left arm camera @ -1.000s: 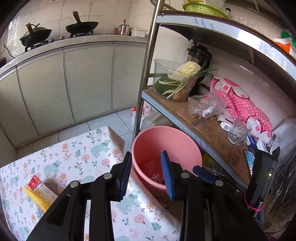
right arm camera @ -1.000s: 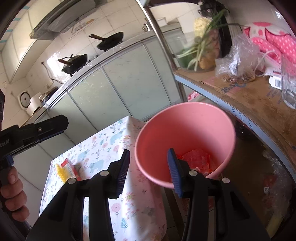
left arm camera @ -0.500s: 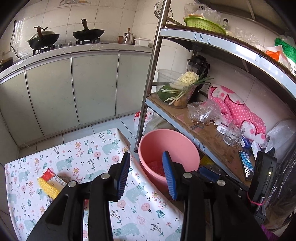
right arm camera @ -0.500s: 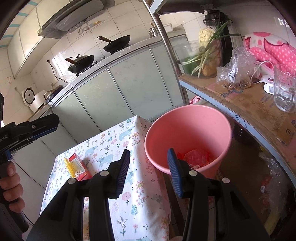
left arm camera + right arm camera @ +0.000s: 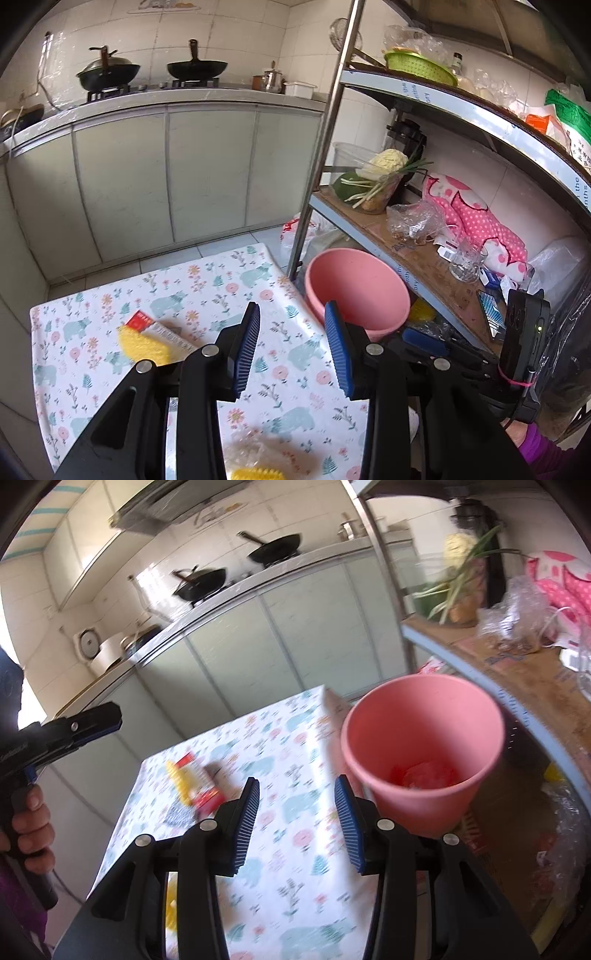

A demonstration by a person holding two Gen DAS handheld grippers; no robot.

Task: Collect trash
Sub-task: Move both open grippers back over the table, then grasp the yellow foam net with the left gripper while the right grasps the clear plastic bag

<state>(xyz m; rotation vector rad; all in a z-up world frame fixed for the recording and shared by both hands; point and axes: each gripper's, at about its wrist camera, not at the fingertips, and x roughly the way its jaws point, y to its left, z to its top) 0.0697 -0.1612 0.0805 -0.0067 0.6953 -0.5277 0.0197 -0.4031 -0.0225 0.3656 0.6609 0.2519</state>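
Observation:
A pink bucket (image 5: 356, 286) (image 5: 421, 753) stands beside the table's right edge, with red and clear wrappers (image 5: 421, 775) at its bottom. On the floral tablecloth (image 5: 221, 291) lies a red-and-yellow snack packet (image 5: 155, 336) (image 5: 195, 782). A crumpled clear wrapper with a yellow piece (image 5: 258, 461) lies at the near edge. My left gripper (image 5: 291, 347) hovers open over the table, empty. My right gripper (image 5: 295, 823) is open too, left of the bucket, with nothing between its fingers. The left gripper (image 5: 88, 720) also shows at the right wrist view's left side, held by a hand.
A metal shelf rack (image 5: 424, 254) stands to the right with vegetables, plastic bags, a glass and a pink dotted cloth. Its steel post (image 5: 321, 147) rises just behind the bucket. Kitchen cabinets (image 5: 166, 177) with two woks on top close off the back.
Both grippers have pulled back from the bucket toward the table. More tablecloth, the snack packet and the near wrapper have come into view. The jaws stayed open.

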